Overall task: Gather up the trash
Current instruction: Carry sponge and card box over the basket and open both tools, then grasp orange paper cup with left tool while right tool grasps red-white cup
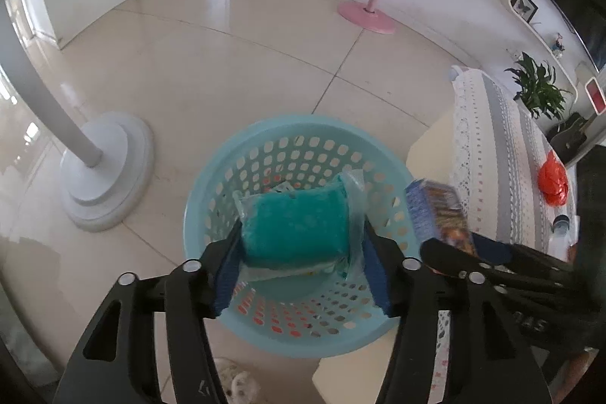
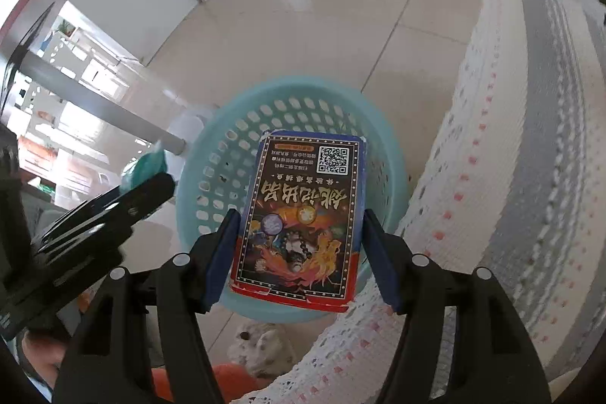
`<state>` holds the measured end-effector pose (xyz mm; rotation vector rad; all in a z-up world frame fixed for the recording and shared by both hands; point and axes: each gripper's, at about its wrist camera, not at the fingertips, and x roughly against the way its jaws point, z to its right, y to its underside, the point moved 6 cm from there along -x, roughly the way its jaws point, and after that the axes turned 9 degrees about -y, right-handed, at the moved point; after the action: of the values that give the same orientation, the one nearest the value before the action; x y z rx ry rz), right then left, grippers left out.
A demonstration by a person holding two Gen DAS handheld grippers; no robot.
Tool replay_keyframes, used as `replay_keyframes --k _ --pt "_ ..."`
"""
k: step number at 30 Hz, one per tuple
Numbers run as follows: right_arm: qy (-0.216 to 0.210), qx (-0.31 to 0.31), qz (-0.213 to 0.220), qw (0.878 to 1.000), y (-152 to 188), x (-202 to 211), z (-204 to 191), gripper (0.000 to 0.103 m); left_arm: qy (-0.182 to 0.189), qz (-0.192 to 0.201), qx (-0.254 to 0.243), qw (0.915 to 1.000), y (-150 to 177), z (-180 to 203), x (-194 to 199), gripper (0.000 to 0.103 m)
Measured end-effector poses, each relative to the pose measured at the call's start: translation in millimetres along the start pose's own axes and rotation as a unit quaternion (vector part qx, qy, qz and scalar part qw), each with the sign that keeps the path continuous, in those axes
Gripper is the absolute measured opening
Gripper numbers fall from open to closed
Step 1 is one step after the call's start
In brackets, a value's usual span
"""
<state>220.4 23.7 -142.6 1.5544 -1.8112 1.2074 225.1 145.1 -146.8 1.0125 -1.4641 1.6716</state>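
L claw (image 1: 299, 252) pinching a wrapped teal sponge (image 1: 295, 226) & R claw (image 2: 299, 252) clamped on a printed card box (image 2: 303, 214) hang over the blue perforated basket (image 1: 242, 139) beside the lace-covered counter (image 1: 492, 139), apparently poised so both trash items drop straight in.

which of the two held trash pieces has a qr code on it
The printed card box in the right gripper: a QR code sits at its top corner. The teal sponge pack in the left gripper shows none.
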Motion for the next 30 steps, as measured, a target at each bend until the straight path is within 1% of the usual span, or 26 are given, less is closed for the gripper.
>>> replay_keyframes --k 2,4,6,8,11,14,18,21,23,25,26,28,30 --pt "0.004 0.003 -0.002 1.0 0.4 -0.2 -1.1 0.063 -0.005 0.003 0.001 1.0 1.0 -3.2 -0.7 0.061" --pt "0.001 0.001 -0.003 1.0 0.5 0.2 -1.0 0.071 -0.007 0.006 0.005 0.9999 2.3 -6.1 2.7 0.063" --pt "-0.004 -0.001 -0.003 1.0 1.6 2.4 -1.3 0.071 -0.007 0.01 0.007 0.9999 2.5 -4.6 4.0 0.065" --pt "-0.005 -0.001 -0.003 1.0 1.9 6.0 0.9 0.071 -0.009 0.017 0.004 0.9998 1.6 -1.4 3.5 0.069" --pt "-0.007 0.001 0.0 1.0 7.1 12.5 2.3 0.071 -0.018 0.022 0.002 0.9996 0.5 2.4 2.6 0.07" --pt "-0.001 0.007 0.005 1.0 12.7 20.0 5.8 0.071 -0.013 0.024 0.004 0.9996 -0.4 6.0 6.1 0.07" --pt "0.002 0.015 0.026 1.0 11.6 35.3 0.4 0.071 0.005 0.052 0.009 0.9986 -4.6 15.6 30.9 0.07" --pt "0.005 0.03 0.061 0.998 10.7 62.0 -5.4 0.071 0.031 0.083 0.01 0.996 -5.6 27.2 58.6 0.07" --pt "0.013 0.046 0.092 0.995 12.5 90.8 -9.6 0.071 0.054 0.106 0.003 0.9929 -3.1 39.7 79.8 0.07" --pt "0.029 0.063 0.129 0.989 16.7 127.8 -10.5 0.071 0.074 0.116 -0.006 0.9904 1.0 53.9 94.9 0.07" --pt "0.035 0.069 0.142 0.987 18.7 141.5 -10.1 0.071 0.095 0.123 -0.017 0.9877 5.0 67.1 105.6 0.07" --pt "0.054 0.079 0.172 0.98 25.8 174.7 -6.2 0.071 0.119 0.13 -0.04 0.9835 12.8 90.5 119.3 0.07" --pt "0.082 0.086 0.204 0.972 36.7 212.0 3.4 0.071 0.145 0.142 -0.078 0.9761 26.6 124.3 136.0 0.071"
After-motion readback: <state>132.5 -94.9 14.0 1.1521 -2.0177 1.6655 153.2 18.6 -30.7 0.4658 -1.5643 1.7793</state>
